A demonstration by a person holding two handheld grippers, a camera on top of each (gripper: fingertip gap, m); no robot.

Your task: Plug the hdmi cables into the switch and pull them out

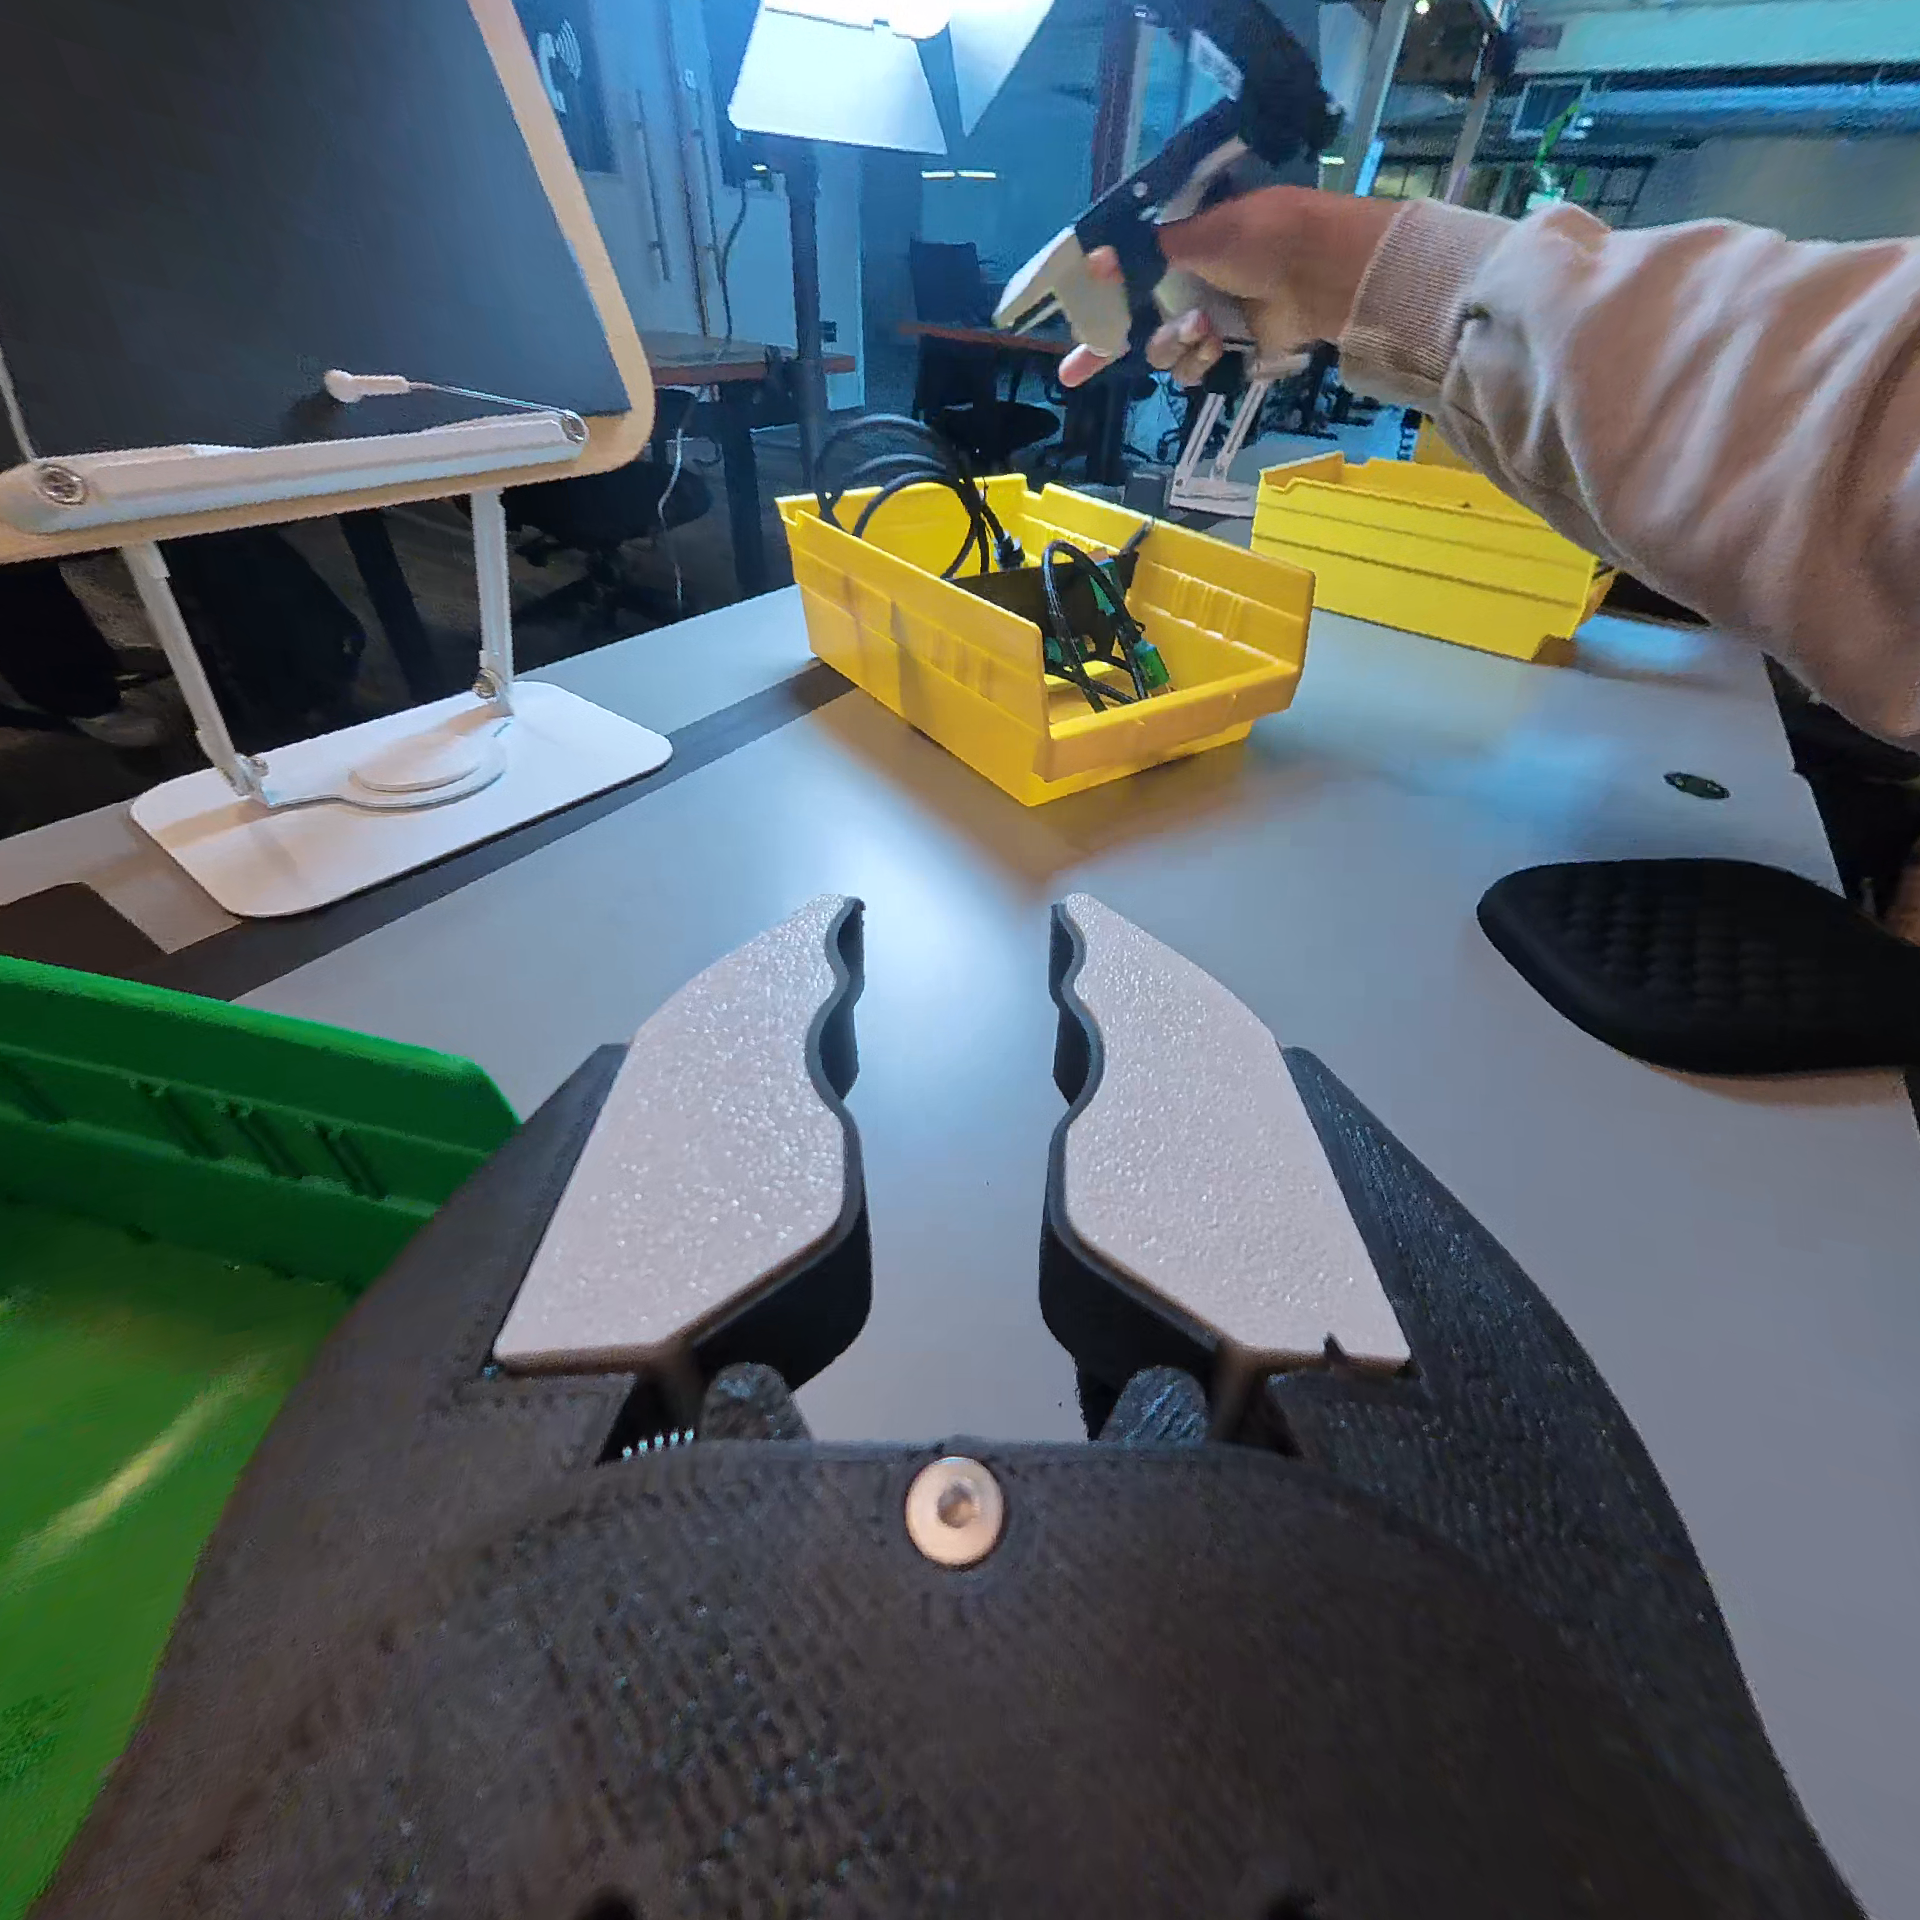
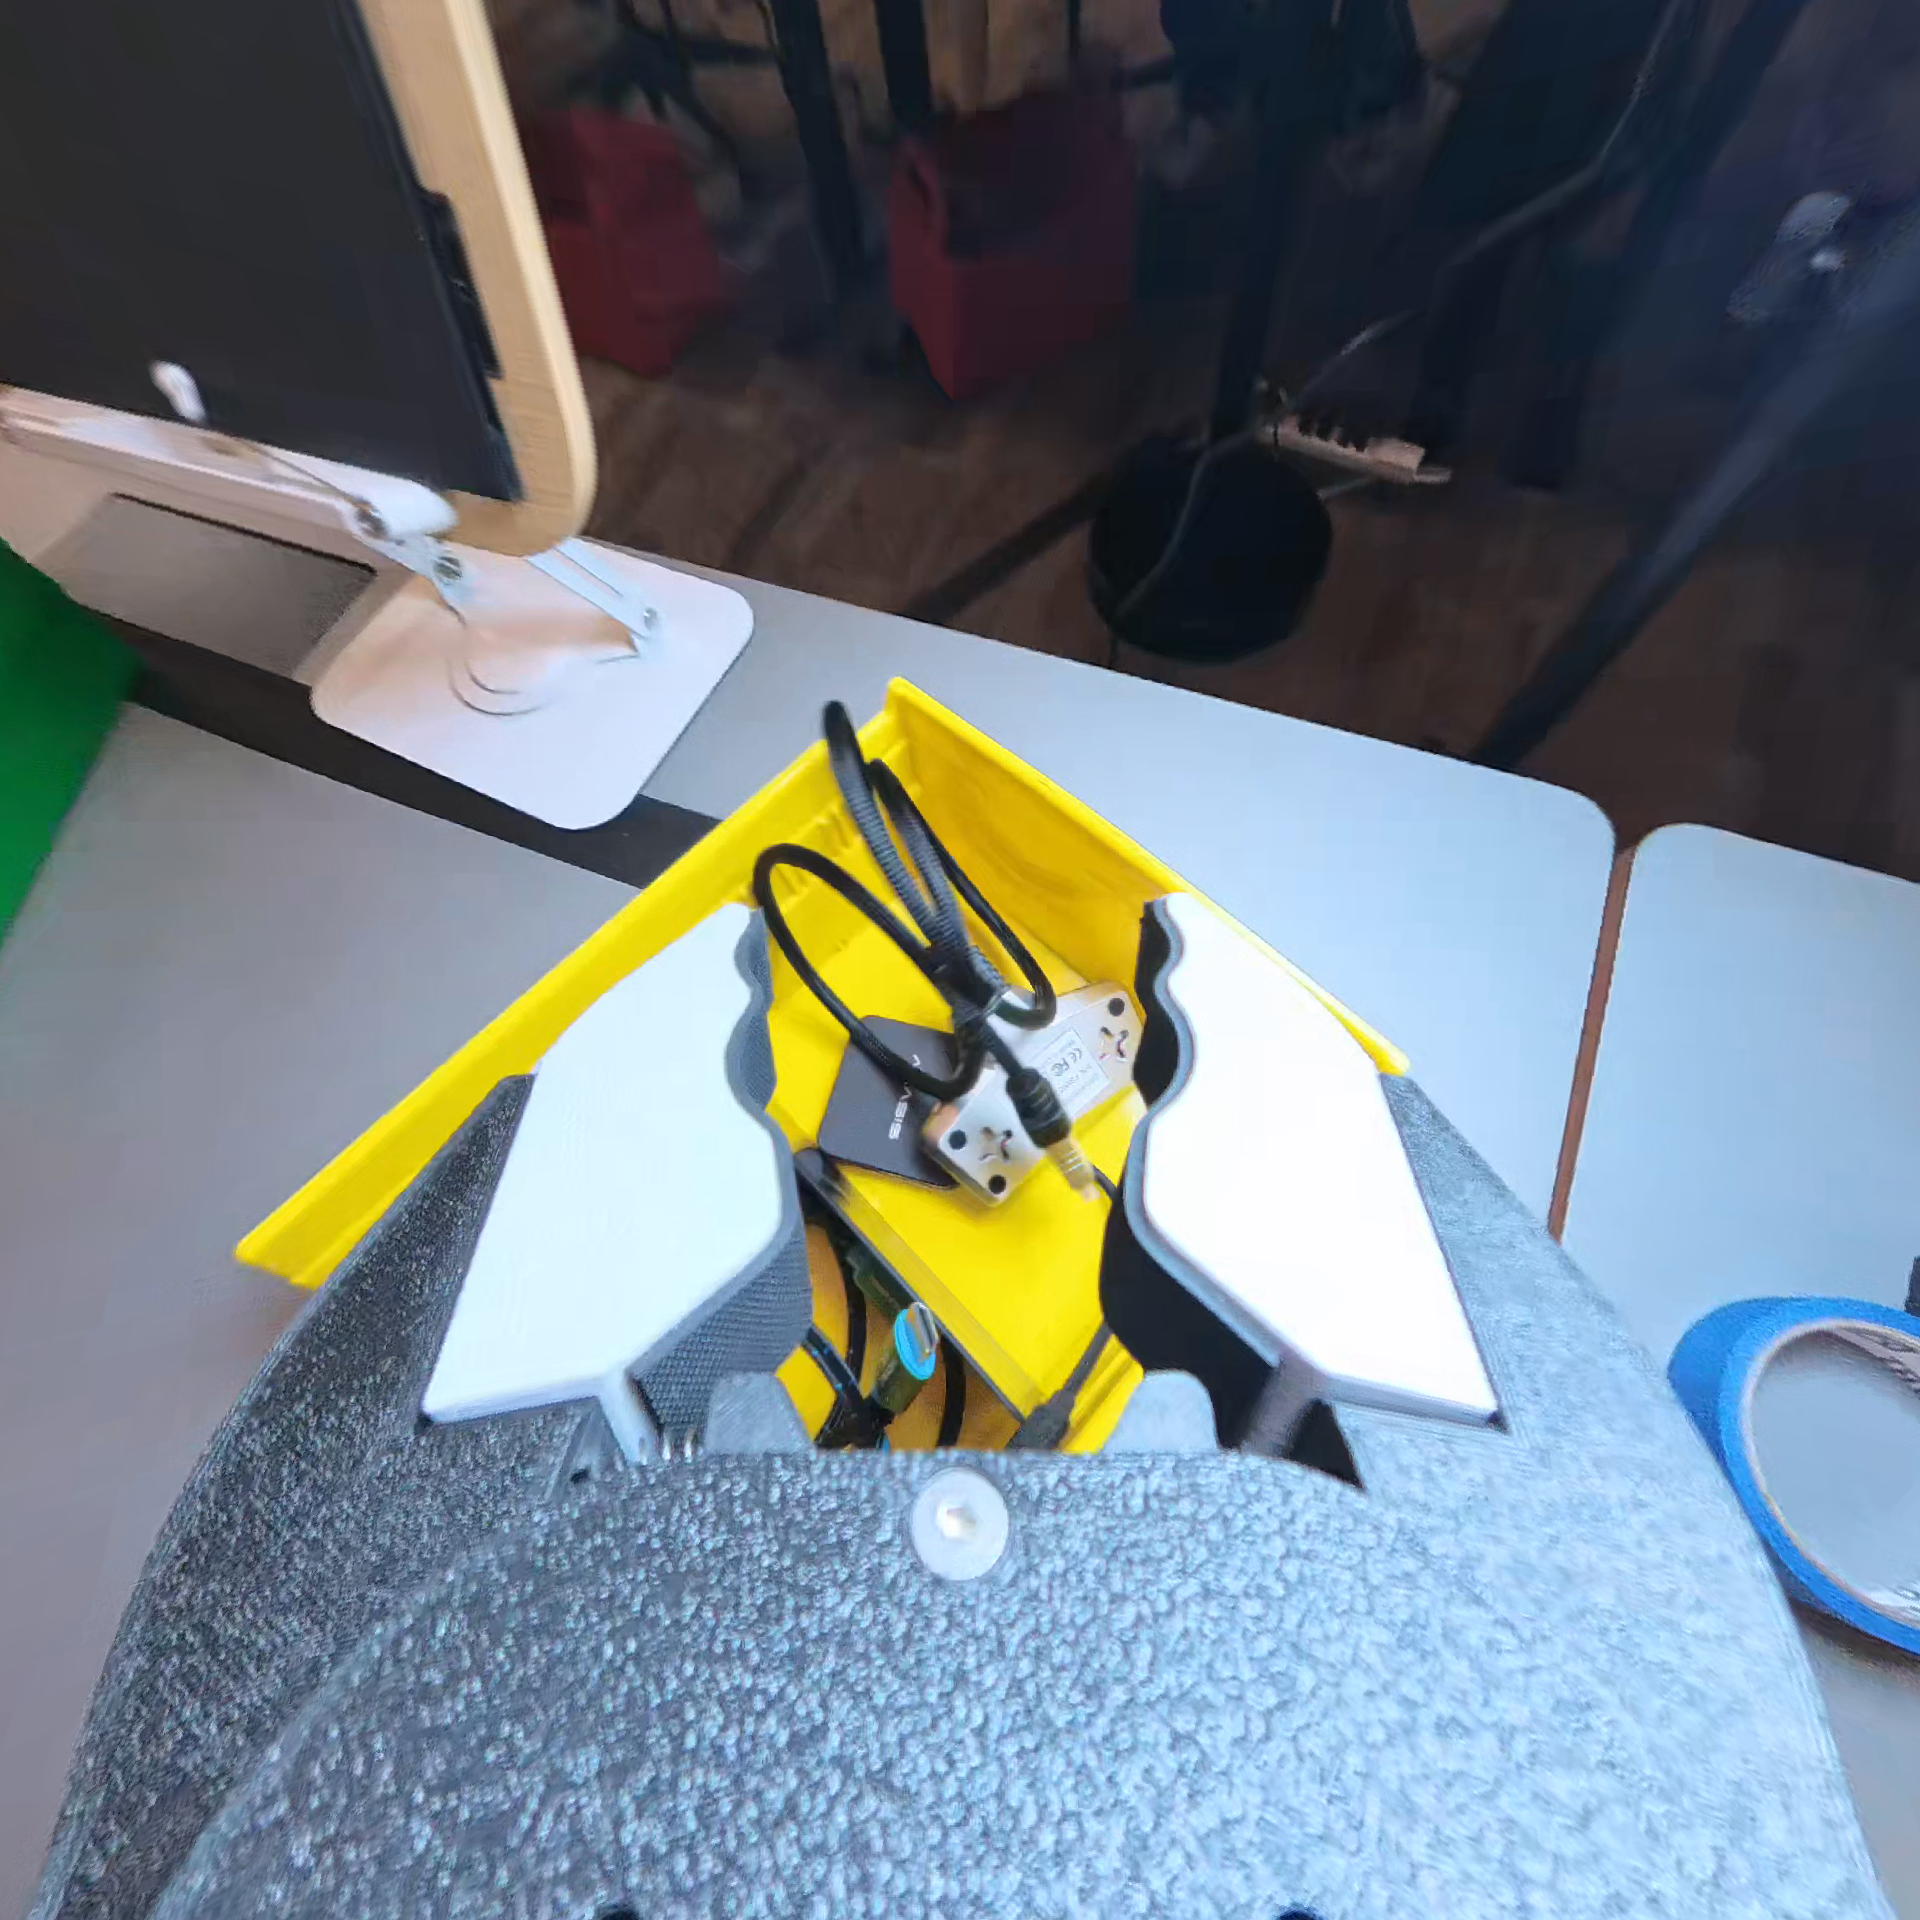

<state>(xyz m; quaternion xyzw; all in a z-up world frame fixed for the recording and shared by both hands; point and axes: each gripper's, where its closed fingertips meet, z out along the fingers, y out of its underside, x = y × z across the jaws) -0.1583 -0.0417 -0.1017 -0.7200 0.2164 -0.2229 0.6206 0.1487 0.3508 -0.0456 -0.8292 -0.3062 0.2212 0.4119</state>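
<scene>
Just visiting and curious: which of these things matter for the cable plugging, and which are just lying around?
For the job:
black cables in the near yellow plastic bin
small silver metal box
open right gripper
open left gripper

Lying about:
green plastic bin
blue tape roll
white stand
far yellow bin

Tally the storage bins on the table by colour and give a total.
Yellow bins: 2, the near one holding the cables and a second one farther right.
Green bins: 1, at the left edge.
Total: 3 bins.
</scene>
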